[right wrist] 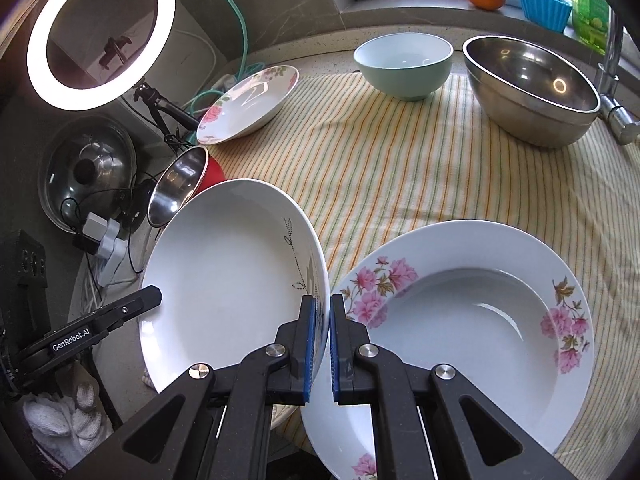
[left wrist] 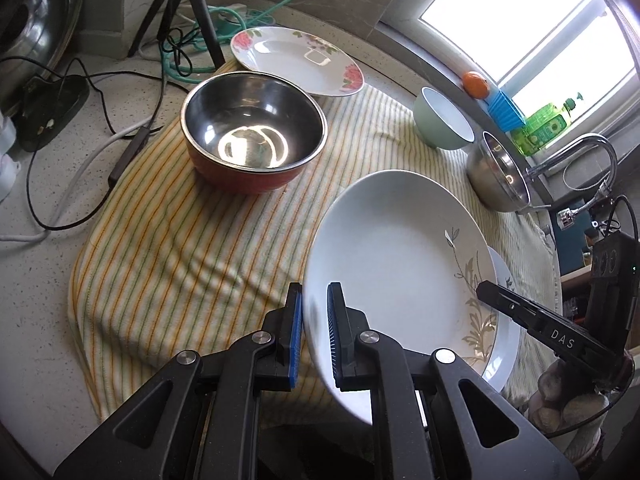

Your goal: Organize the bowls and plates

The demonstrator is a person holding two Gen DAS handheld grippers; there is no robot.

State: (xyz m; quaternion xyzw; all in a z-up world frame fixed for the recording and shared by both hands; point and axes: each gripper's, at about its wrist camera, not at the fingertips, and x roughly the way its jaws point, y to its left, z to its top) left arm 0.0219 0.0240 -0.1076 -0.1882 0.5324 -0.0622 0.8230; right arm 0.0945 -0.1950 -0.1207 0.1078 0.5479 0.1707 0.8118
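The left gripper [left wrist: 314, 332] is closed on the left rim of the white plate [left wrist: 400, 264], and the right gripper [right wrist: 322, 344] pinches its right rim, so the plate hangs tilted above the striped towel [left wrist: 168, 248]. I judge the carrying step is in hand; next the plate must be lowered level, probably onto the flowered plate [right wrist: 472, 312] just beside it.
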